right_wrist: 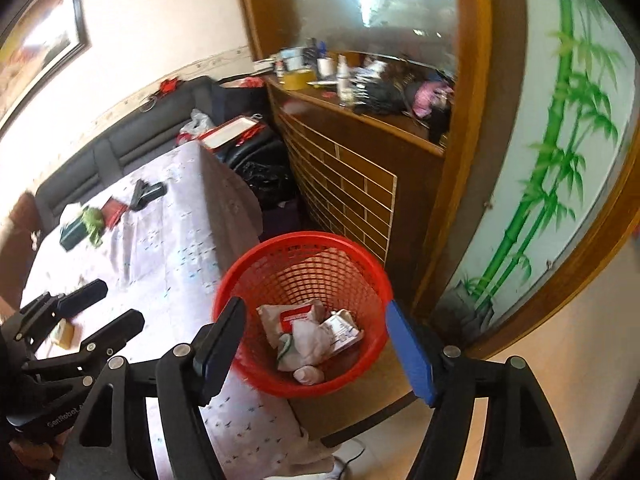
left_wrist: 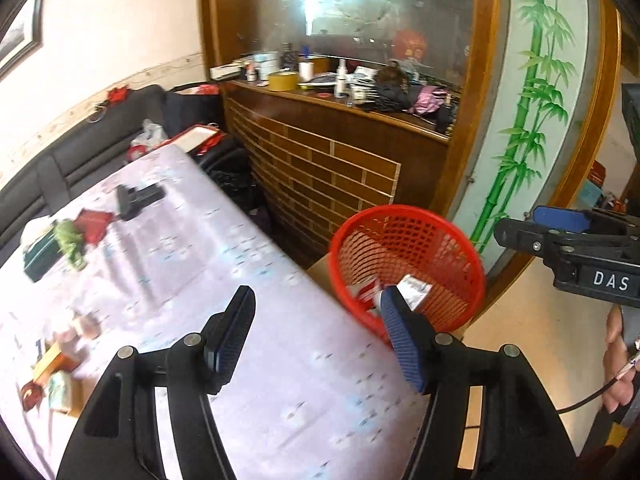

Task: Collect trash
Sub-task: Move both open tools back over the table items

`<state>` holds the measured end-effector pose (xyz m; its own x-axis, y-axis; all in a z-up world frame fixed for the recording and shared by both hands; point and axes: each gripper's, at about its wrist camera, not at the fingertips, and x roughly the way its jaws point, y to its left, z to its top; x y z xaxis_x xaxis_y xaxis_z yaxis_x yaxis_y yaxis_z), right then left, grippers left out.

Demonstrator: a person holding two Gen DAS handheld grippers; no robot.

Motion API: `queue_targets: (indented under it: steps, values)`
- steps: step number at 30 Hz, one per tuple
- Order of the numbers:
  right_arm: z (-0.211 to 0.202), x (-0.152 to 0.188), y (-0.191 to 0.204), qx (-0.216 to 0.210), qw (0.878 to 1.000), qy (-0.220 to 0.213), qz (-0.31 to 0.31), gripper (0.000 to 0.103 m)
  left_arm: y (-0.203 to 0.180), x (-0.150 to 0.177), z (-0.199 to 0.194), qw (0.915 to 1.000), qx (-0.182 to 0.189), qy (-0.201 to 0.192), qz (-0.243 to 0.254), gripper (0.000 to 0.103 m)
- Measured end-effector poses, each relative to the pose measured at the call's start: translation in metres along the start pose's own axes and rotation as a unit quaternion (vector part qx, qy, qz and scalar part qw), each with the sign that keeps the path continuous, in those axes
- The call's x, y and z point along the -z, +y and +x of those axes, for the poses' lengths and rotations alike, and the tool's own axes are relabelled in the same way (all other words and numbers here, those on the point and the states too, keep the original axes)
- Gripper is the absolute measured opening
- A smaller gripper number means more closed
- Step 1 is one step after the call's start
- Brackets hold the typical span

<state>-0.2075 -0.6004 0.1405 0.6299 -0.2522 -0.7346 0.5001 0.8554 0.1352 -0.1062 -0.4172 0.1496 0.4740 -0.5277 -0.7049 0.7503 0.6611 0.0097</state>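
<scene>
Red plastic basket (right_wrist: 304, 276) — round, with lattice walls and a solid rim — is seen standing upright on the floor, just beside the long edge of the cloth-covered table (right_wrist: 176, 248). Crumpled trash (right_wrist: 308, 334) is held on its bottom: a white-and-red wrapper (right_wrist: 294, 314), a small printed packet (right_wrist: 344, 328) and wadded white paper (right_wrist: 310, 374), all touching one another. On the tabletop, near the far edge, a green box (left_wrist: 40, 254), crumpled green material (left_wrist: 70, 240) and a red packet (left_wrist: 94, 222) are shown lying together — blurred. Near the front corner, small blurred packets (left_wrist: 56, 380) are seen.
</scene>
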Motion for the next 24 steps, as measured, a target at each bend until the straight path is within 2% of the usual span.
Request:
queue_targets:
  steps: [13, 24]
  values:
    - [-0.010, 0.027, 0.086, -0.028, 0.997, 0.007, -0.075, 0.077, 0.051, 0.040, -0.041, 0.9982, -0.052, -0.010, -0.027, 0.064]
    - [-0.007, 0.033, 0.149, -0.051, 0.990, 0.009, -0.132, 0.077, 0.101, 0.064, -0.062, 0.9935, -0.084, -0.011, -0.076, 0.064]
